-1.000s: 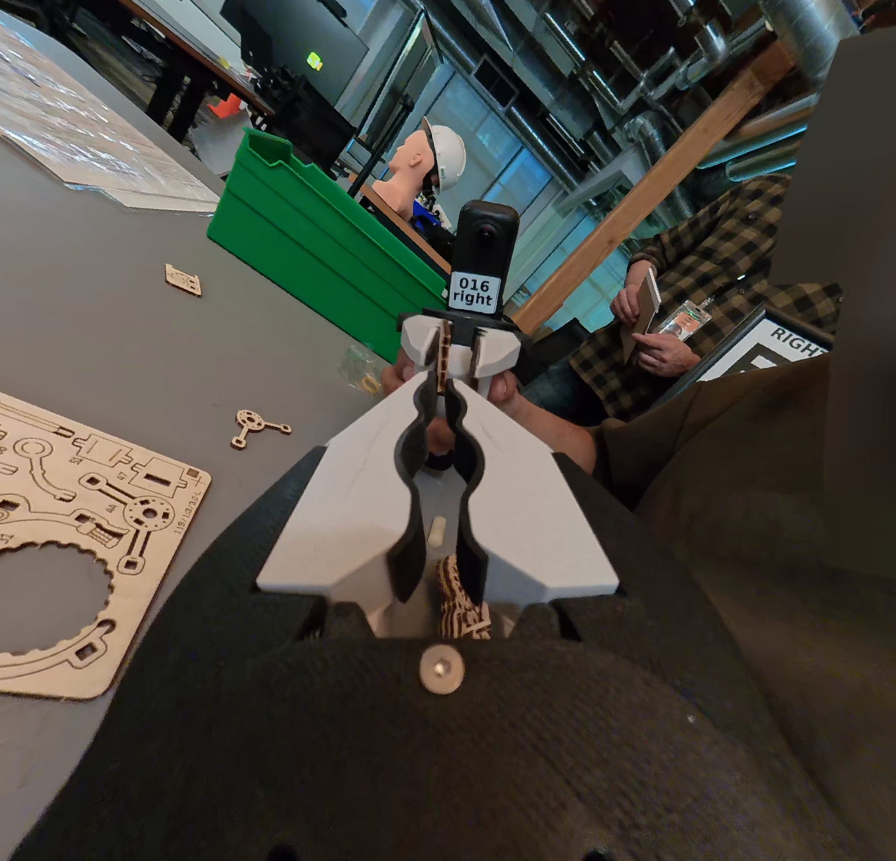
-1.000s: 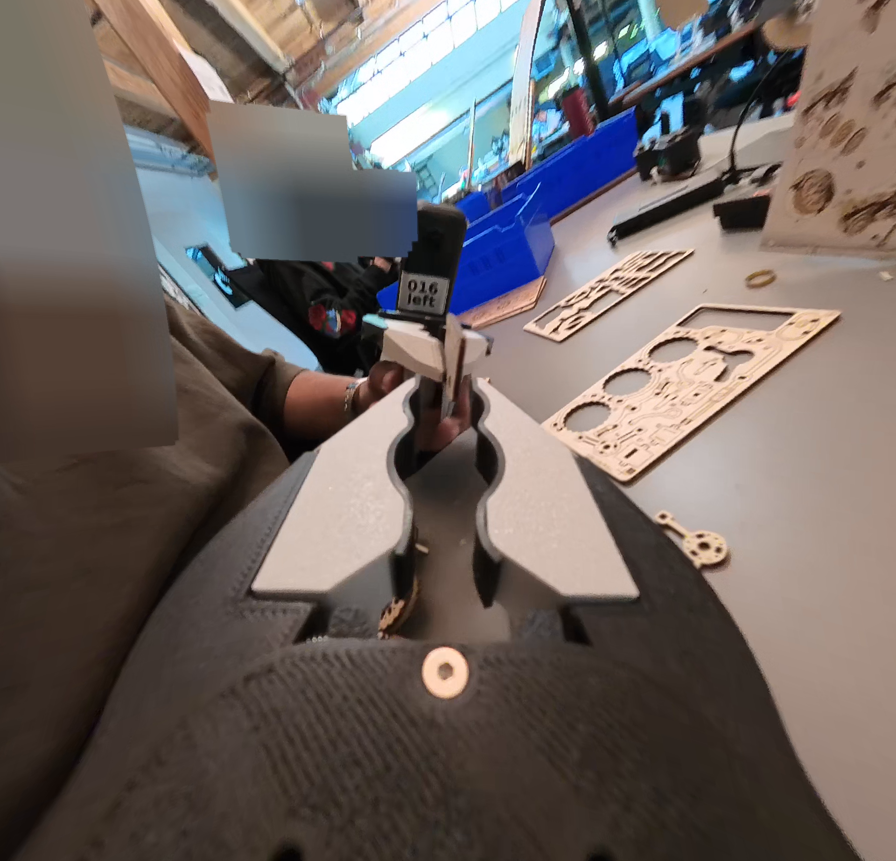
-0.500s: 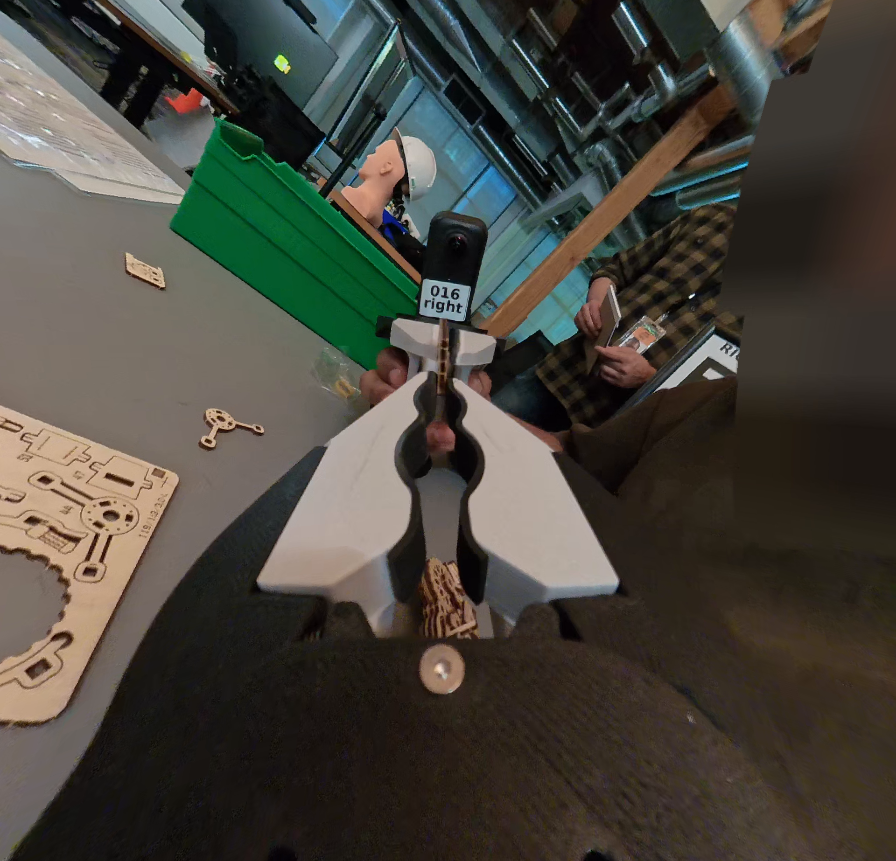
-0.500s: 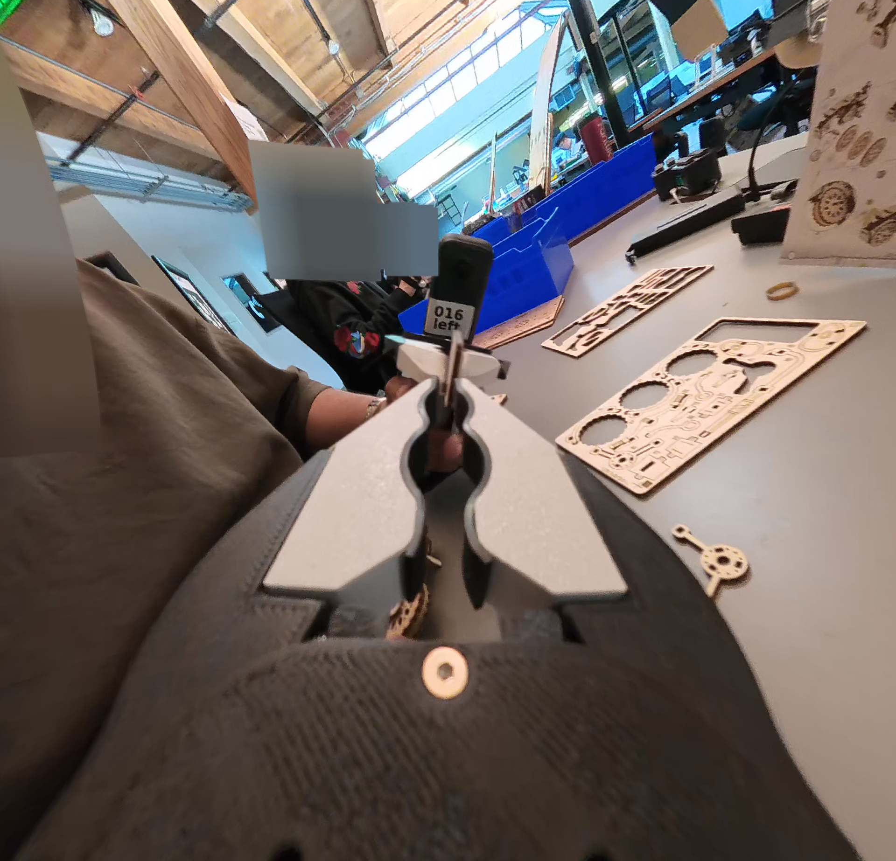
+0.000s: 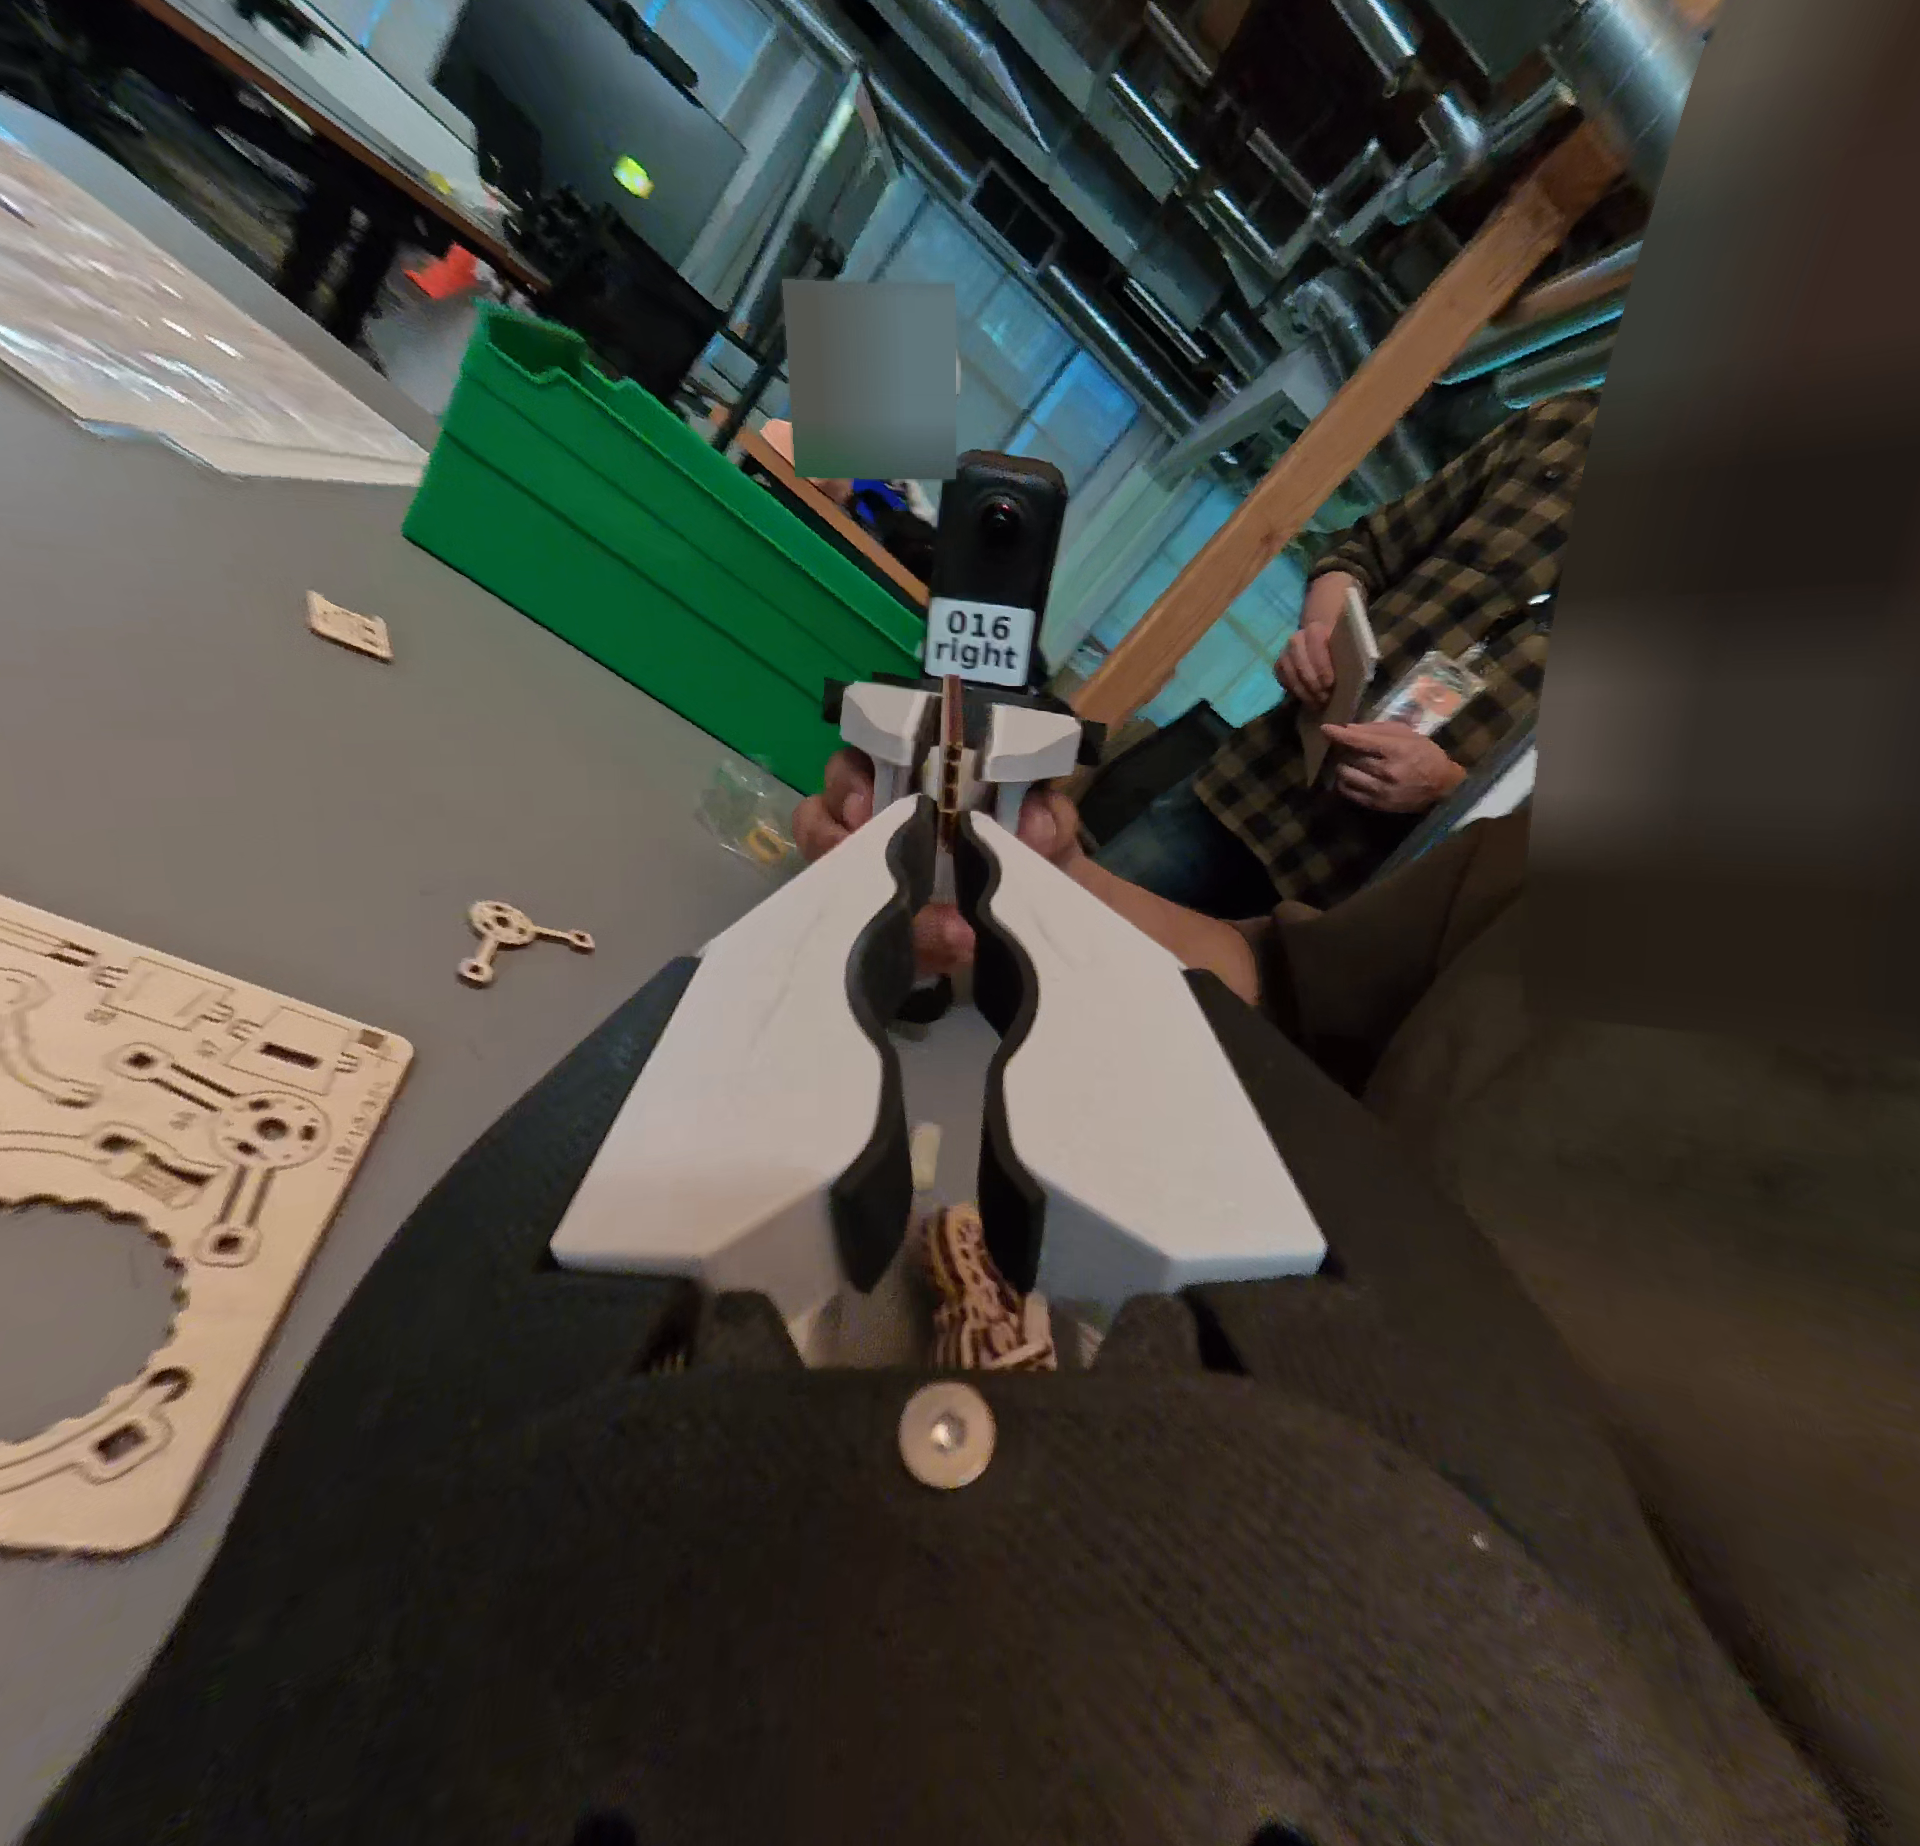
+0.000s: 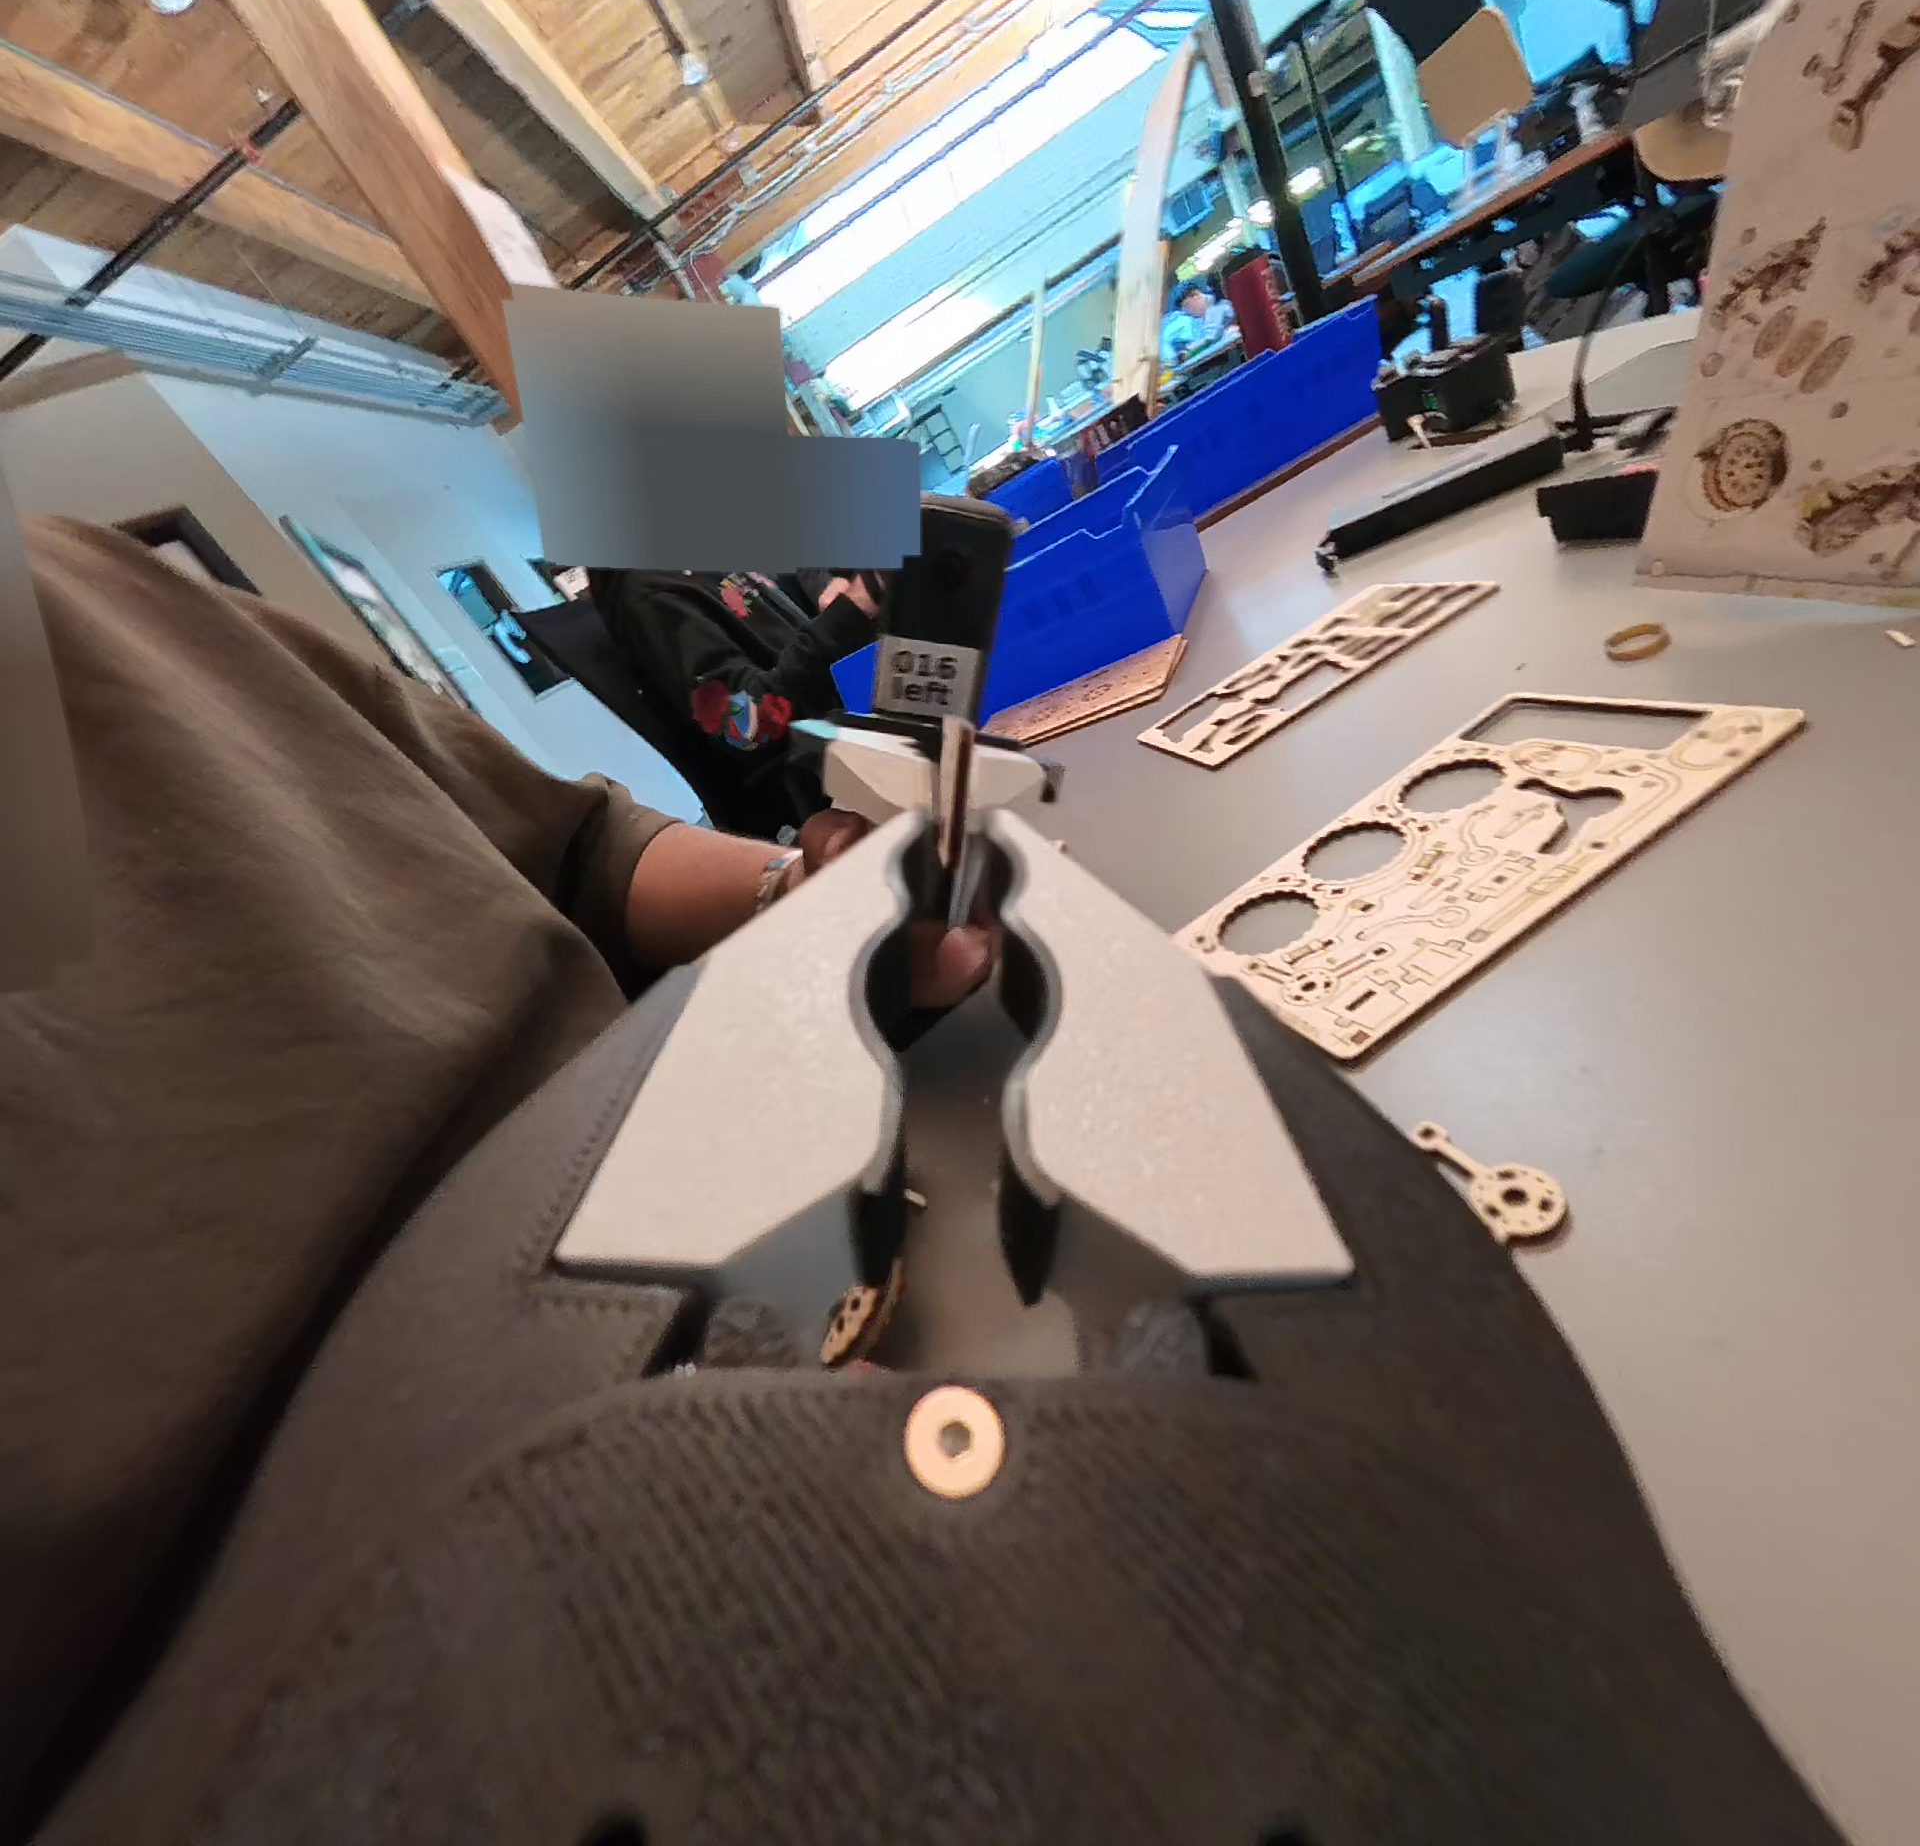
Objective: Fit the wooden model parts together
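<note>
Held tip to tip above the worktop (image 5: 208,757), left tool (image 5: 943,840) and right tool (image 6: 951,840) each pinch what seems a thin wooden part (image 5: 951,768), edges aligned for joining.

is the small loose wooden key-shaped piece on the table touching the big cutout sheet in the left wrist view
No, the small key-shaped piece lies apart from the cutout sheet, with bare grey table between them.
</note>
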A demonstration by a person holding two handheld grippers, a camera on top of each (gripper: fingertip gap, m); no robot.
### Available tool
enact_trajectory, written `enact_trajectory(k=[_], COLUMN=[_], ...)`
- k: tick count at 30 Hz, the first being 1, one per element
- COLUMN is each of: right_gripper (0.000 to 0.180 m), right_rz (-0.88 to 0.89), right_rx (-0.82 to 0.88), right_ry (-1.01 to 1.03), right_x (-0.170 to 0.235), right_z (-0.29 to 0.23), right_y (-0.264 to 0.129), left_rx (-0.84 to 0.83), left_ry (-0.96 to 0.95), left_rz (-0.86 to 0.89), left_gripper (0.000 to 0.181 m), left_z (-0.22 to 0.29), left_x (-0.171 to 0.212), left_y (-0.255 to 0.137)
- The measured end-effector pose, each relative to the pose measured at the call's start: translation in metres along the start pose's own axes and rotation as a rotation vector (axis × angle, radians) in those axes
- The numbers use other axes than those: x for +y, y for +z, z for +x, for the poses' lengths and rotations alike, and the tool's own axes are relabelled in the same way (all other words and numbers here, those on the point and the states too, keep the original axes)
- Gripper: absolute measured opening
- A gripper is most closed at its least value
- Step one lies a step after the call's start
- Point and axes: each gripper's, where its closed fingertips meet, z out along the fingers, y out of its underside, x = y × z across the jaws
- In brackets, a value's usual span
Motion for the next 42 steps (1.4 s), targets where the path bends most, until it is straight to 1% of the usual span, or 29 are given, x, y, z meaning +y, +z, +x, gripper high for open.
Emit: enact_trajectory(k=[2,4,6,8,10,12,14,15,17,20,23,25,26,27,28,31,36,42], right_gripper=[0.017,0.016,0.013,0.016,0.016,0.015,0.017,0.019,0.023,0.027,0.026,0.027,0.026,0.021,0.018,0.021,0.013,0.007], right_rz=[0.004,0.025,0.038,0.003,-0.064,-0.129,-0.180,-0.195,-0.181,-0.080,0.007,0.059,0.085,0.104,0.114,0.119,0.153,0.148], right_rx=[0.034,0.105,0.207,0.319,0.412,0.469,0.521,0.532,0.513,0.424,0.344,0.266,0.217,0.173,0.144,0.105,-0.005,-0.087], right_ry=[0.019,0.000,-0.107,-0.282,-0.481,-0.652,-0.760,-0.775,-0.700,-0.469,-0.252,-0.060,0.024,0.085,0.121,0.185,0.339,0.433], right_x=[-0.001,-0.005,-0.011,-0.013,-0.010,-0.004,0.003,0.007,0.010,0.003,-0.004,-0.005,-0.006,-0.006,-0.005,-0.002,-0.003,-0.002], right_z=[0.006,0.016,0.023,0.025,0.024,0.019,0.018,0.018,0.017,0.014,0.016,0.016,0.014,0.010,0.008,0.002,-0.005,-0.008], right_y=[0.001,-0.002,-0.005,-0.007,-0.005,0.000,0.005,0.008,0.011,0.011,0.006,0.006,0.007,0.009,0.011,0.014,0.015,0.014], left_rx=[-0.055,-0.166,-0.271,-0.336,-0.369,-0.389,-0.381,-0.375,-0.333,-0.328,-0.312,-0.313,-0.314,-0.316,-0.315,-0.309,-0.291,-0.248], left_ry=[0.074,0.181,0.317,0.400,0.387,0.324,0.298,0.311,0.332,0.326,0.339,0.363,0.382,0.403,0.425,0.491,0.628,0.648], left_rz=[0.022,0.056,0.064,0.042,0.030,0.024,0.014,0.013,0.016,0.030,0.045,0.055,0.059,0.060,0.060,0.049,0.013,-0.001], left_gripper=[0.001,0.001,0.000,0.000,0.000,0.001,0.001,0.000,0.001,0.001,0.001,0.001,0.001,0.001,0.001,0.001,0.001,0.001], left_z=[-0.003,-0.012,-0.018,-0.021,-0.024,-0.028,-0.027,-0.025,-0.017,-0.016,-0.013,-0.011,-0.010,-0.009,-0.007,-0.001,0.006,0.011], left_x=[-0.005,-0.014,-0.020,-0.021,-0.018,-0.012,-0.007,-0.006,-0.004,-0.006,-0.009,-0.011,-0.011,-0.012,-0.012,-0.011,-0.007,-0.006], left_y=[-0.002,-0.008,-0.013,-0.014,-0.013,-0.011,-0.007,-0.005,-0.002,-0.003,-0.004,-0.004,-0.004,-0.004,-0.003,-0.002,0.001,0.002])
